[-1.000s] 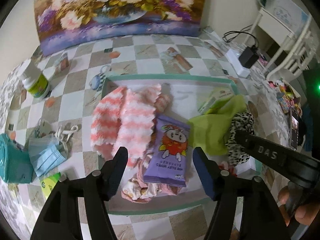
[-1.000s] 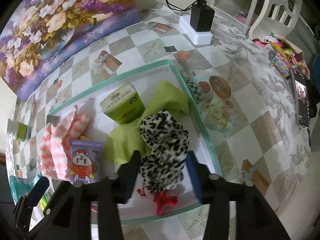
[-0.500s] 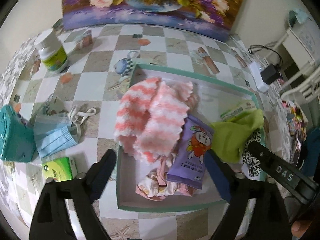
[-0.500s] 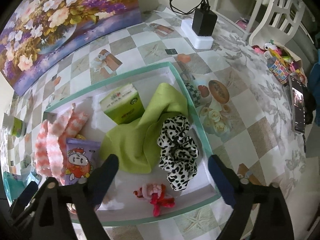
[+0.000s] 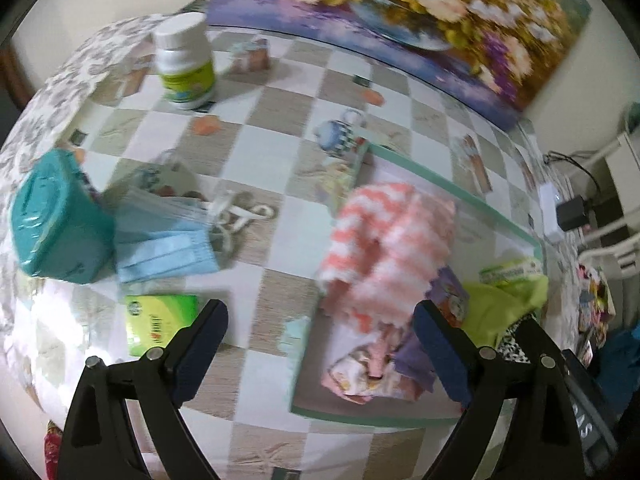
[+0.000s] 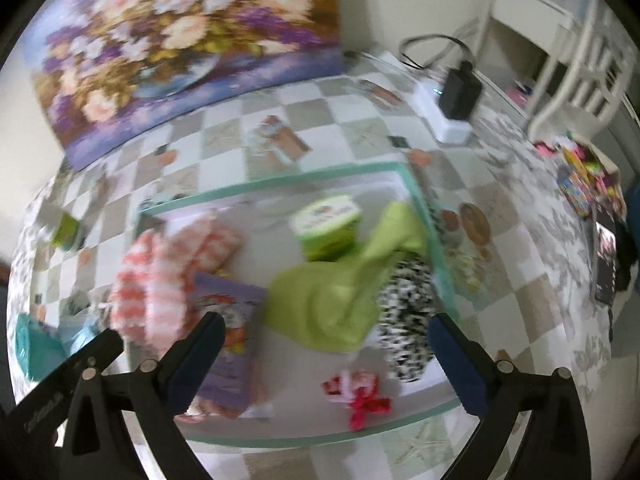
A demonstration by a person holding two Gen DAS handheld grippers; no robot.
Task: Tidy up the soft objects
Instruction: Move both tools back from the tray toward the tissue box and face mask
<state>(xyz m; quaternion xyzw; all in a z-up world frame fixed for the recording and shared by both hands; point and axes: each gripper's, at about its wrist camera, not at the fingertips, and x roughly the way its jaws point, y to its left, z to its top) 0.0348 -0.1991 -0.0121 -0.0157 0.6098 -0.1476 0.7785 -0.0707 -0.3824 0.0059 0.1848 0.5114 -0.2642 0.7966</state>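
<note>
Face masks [image 5: 166, 254] sit loose on the table at nine o'clock in your left wrist view, well outside the tray [image 5: 460, 196], earloops trailing toward the tray. Your left gripper [image 5: 320, 348] is spread wide and holds nothing, hovering over the bare table between the green packet [image 5: 160, 320] and the tray's near corner. Your right gripper [image 6: 324, 354] is spread wide too, empty, hanging above the tray where the pink striped cloth [image 6: 168, 276], lime cloth [image 6: 336, 304] and leopard scrunchie [image 6: 406, 320] already lie.

Watch the risks. Both views are smeared, so any reach made at this pace could land off target. The masks look like a thin stack; pinch only the top one or the loops and I'd expect the rest to slide or fan out. The teal box [image 5: 56, 220] touches them at nine o'clock, so a wide approach may knock it. The pink cloth also laps over the tray's left rim and could drag out.

Underfoot you have a glossy checkered tablecloth [image 5: 280, 160], likely slippery. At twelve o'clock a flower painting [image 5: 400, 12] leans on the wall, a white bottle [image 5: 186, 66] stands at eleven, and a power strip [image 6: 444, 112] with its charger sits at one o'clock on the right.
</note>
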